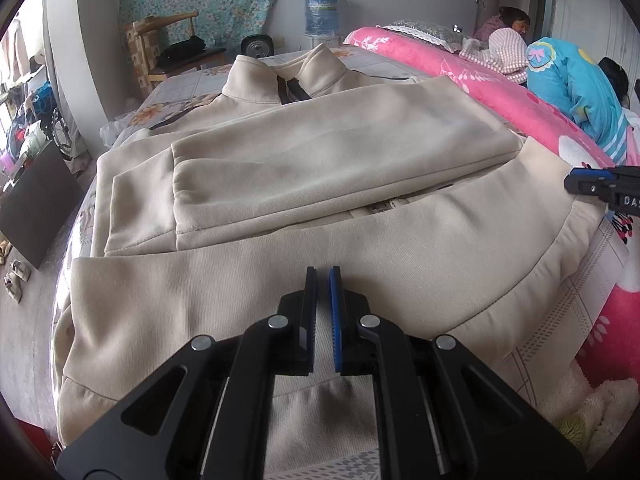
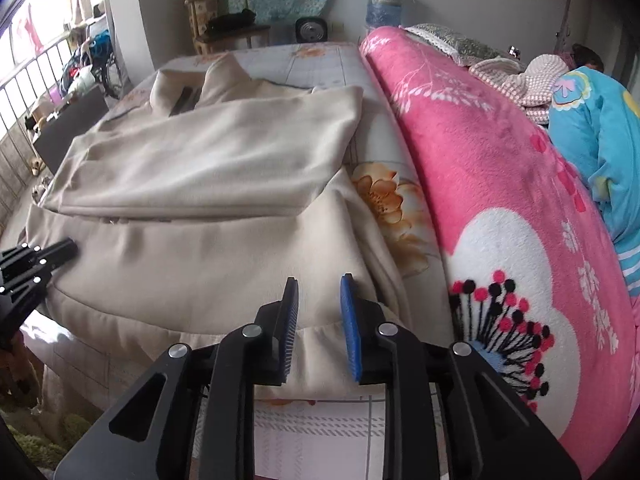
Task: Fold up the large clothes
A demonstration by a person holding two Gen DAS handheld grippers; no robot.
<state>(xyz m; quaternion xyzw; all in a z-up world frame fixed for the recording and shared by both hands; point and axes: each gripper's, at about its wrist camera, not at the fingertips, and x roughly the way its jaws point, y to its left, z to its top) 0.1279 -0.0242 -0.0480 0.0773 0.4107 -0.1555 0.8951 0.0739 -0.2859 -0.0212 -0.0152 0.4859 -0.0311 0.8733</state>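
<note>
A cream jacket (image 1: pixel 320 160) with a stand-up collar (image 1: pixel 256 76) lies flat on the bed, both sleeves folded across its chest. My left gripper (image 1: pixel 323 272) hovers over the near part of the jacket, its jaws shut and no cloth between them. In the right wrist view the same jacket (image 2: pixel 200 168) fills the left half. My right gripper (image 2: pixel 319 280) stands open over the jacket's near right hem, with nothing pinched. Each gripper shows in the other's view: the right gripper (image 1: pixel 576 182) at the right edge and the left gripper (image 2: pixel 68 250) at the left edge.
A rolled pink blanket (image 2: pixel 500 200) runs along the jacket's right side on the flowered bed sheet (image 2: pixel 320 64). A person in blue clothing (image 1: pixel 580 80) lies beyond it. A wooden chair (image 1: pixel 172 48), a water bottle (image 1: pixel 322 10) and a dark board (image 1: pixel 36 208) stand past the bed.
</note>
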